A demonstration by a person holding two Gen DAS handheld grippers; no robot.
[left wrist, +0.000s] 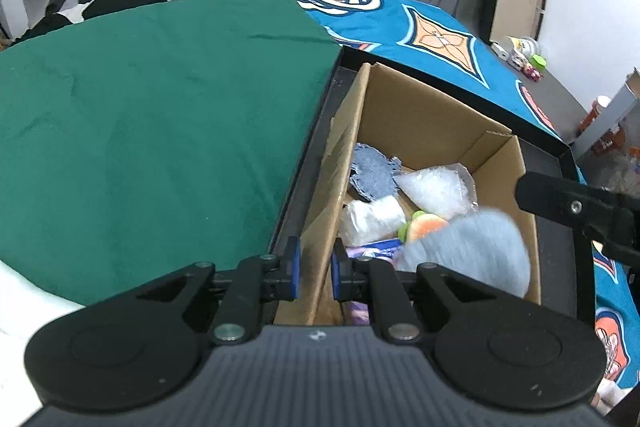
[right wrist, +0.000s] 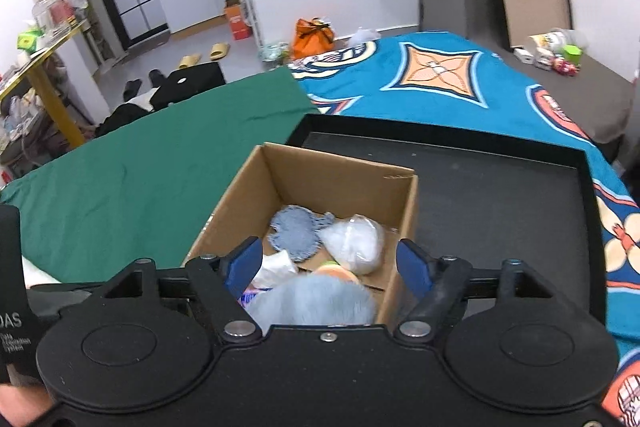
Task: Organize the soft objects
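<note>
An open cardboard box [right wrist: 340, 171] stands in a black tray [right wrist: 500, 187]. My left gripper [left wrist: 316, 269] is shut on the box's left wall [left wrist: 336, 187], one blue pad on each side. In the box lie a blue-grey knitted cloth [right wrist: 296, 231], a clear bag of white stuffing [right wrist: 354, 243], a white rolled cloth [left wrist: 372, 219] and an orange and green plush [left wrist: 424, 227]. A pale blue fluffy object [right wrist: 312, 301], blurred in the left wrist view [left wrist: 468, 247], sits at the box's near end. My right gripper [right wrist: 328, 263] hangs open just above it, its pads clear of the fluff.
The tray rests on a bed, with a green cloth [left wrist: 140, 127] to its left and a blue patterned blanket [right wrist: 440, 79] behind and to the right. An orange bag [right wrist: 314, 35], slippers [right wrist: 218, 51] and shoes lie on the floor beyond. Small items sit on a grey surface [right wrist: 560, 59] at far right.
</note>
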